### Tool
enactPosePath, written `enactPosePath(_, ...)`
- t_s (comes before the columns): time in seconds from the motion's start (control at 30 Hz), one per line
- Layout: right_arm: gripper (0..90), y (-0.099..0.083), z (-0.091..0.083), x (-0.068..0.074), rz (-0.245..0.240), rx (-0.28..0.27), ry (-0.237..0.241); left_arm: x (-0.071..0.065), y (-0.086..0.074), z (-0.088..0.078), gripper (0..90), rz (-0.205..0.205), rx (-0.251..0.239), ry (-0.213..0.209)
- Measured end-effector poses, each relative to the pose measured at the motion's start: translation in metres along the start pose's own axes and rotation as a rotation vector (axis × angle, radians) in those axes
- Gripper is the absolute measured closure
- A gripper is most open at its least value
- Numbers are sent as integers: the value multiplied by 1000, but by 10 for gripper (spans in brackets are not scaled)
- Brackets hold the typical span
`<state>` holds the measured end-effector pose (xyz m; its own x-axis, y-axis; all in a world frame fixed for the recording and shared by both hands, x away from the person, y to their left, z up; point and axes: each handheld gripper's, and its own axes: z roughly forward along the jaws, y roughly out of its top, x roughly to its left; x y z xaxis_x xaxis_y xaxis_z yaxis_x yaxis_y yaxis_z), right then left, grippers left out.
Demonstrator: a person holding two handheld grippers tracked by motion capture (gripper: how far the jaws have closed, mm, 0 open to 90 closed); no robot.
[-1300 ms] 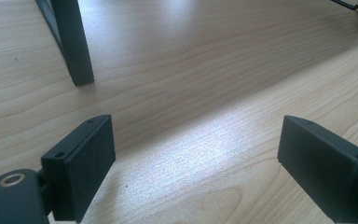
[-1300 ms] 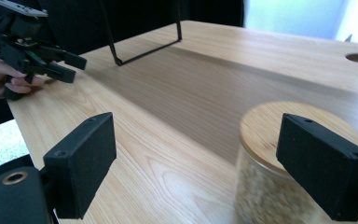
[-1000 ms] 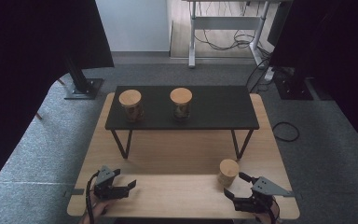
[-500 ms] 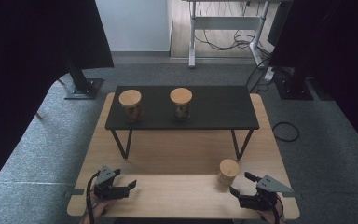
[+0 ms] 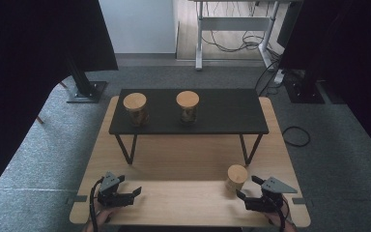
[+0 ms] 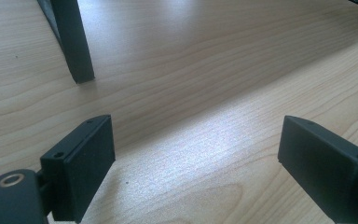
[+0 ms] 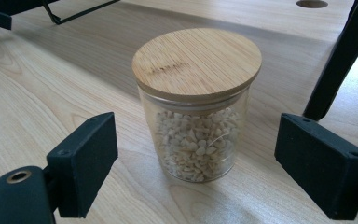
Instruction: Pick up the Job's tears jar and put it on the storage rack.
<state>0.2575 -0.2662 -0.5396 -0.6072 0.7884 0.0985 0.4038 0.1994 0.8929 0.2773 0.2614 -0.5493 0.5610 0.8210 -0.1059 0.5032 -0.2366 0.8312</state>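
As the right tool lines up on a glass jar of pale granules, its jaws stand wide on either side, having just been closing a little, with no pad touching the glass. The jar, capped by a round wooden lid, stands upright near the front right of the wooden bench, just ahead of the black shelf's leg. A sound grip would likely mean squaring up on the glass body below the lid, pushing in until the jar sits deep between the pads, then squeezing evenly. Two matching jars wait on the shelf. The left tool rests open and empty over bare wood.
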Motion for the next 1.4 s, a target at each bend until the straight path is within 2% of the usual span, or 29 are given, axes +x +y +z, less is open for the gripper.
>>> enactPosePath(0.37, 121, 2, 23, 0, -37, 35, -17, 0, 0, 0, 102, 1, 0, 0)
enactPosePath(0.6, 114, 4, 34, 2, -44, 64, -21, -1, 0, 0, 101, 3, 0, -1)
enactPosePath(1.0, 128, 8, 49, 4, -63, 79, -37, -1, 0, 0, 100, 6, 0, -2)
enactPosePath(1.4, 242, 15, 56, 7, -57, 60, -72, -1, 0, 0, 99, 10, 2, -4)
